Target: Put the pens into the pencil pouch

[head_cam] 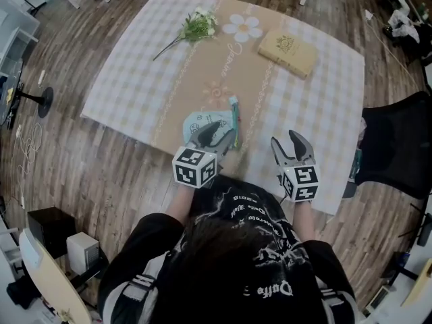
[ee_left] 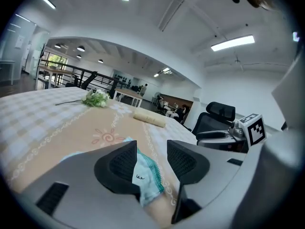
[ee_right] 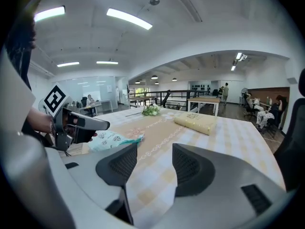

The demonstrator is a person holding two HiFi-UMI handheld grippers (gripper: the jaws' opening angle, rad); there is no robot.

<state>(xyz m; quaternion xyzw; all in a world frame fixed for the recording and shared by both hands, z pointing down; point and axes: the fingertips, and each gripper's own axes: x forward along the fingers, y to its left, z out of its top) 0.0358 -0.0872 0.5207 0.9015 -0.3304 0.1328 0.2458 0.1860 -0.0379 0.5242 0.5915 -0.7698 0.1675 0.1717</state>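
The pencil pouch (head_cam: 199,123) is light blue with small prints and lies near the front edge of the table. A teal strip (head_cam: 234,117) runs along its right side; in the left gripper view it looks like a zip edge (ee_left: 153,173). No separate pen shows in any view. My left gripper (head_cam: 219,135) hangs just over the pouch's near end, jaws open, the pouch (ee_left: 143,174) showing in the gap below them. My right gripper (head_cam: 291,146) stands open to the right of the pouch with only tablecloth between its fingers. From there the pouch (ee_right: 112,140) lies left, beside the left gripper (ee_right: 78,123).
A checked cloth with a tan centre strip (head_cam: 216,59) covers the table. A tan book (head_cam: 288,51) lies far right and a sprig of white flowers (head_cam: 196,25) far left. A black office chair (head_cam: 398,147) stands at the table's right side.
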